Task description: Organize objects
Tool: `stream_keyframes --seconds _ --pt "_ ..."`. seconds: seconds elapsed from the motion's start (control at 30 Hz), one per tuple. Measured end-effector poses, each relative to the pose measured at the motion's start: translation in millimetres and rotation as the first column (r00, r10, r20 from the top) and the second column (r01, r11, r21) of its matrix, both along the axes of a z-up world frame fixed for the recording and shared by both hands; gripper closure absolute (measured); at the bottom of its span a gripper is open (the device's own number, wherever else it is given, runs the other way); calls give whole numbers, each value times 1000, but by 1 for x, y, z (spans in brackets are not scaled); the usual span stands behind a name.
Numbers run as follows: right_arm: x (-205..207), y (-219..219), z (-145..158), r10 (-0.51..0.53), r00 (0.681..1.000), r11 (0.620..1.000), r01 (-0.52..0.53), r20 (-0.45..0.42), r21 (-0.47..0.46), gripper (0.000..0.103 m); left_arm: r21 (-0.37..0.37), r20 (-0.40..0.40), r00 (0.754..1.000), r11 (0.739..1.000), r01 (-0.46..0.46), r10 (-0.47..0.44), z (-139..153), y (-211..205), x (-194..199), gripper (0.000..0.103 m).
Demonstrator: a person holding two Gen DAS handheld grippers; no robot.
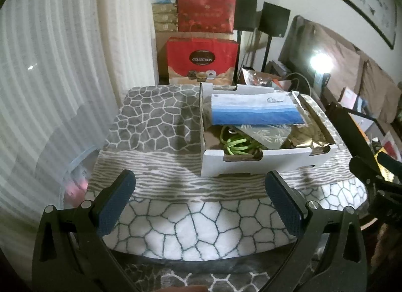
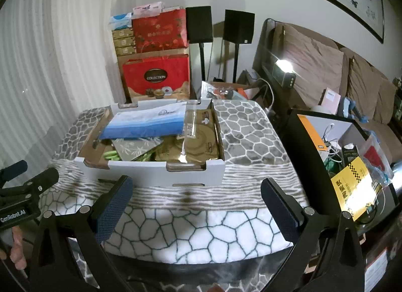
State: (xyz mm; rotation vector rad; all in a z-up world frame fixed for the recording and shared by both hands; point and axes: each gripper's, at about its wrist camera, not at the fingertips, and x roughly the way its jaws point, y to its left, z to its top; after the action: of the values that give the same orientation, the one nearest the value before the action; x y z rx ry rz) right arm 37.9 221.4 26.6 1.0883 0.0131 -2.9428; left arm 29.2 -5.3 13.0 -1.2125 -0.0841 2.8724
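Nearest, left tongs and right tongs: both spread apart, empty, poised above the stone-patterned blanket over the bench. Beyond, on that blanket, a white cardboard box already packed: blue-and-white packet on top, green cord, leaf-printed pouch, gold foil packets. No loose item visible on the blanket; sorting probably near finished, though not certain. Farthest, red gift bags stacked by the wall.

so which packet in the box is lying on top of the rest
The blue-and-white striped packet; it spans the white box above the gold packets.
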Motion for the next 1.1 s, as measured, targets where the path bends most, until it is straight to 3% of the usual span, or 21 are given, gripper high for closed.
stream_keyframes --seconds 1.1 --pt "-2 -3 -1 11 1000 1000 -11 6 0 1 -1 9 1000 1000 -9 9 -1 -1 -1 0"
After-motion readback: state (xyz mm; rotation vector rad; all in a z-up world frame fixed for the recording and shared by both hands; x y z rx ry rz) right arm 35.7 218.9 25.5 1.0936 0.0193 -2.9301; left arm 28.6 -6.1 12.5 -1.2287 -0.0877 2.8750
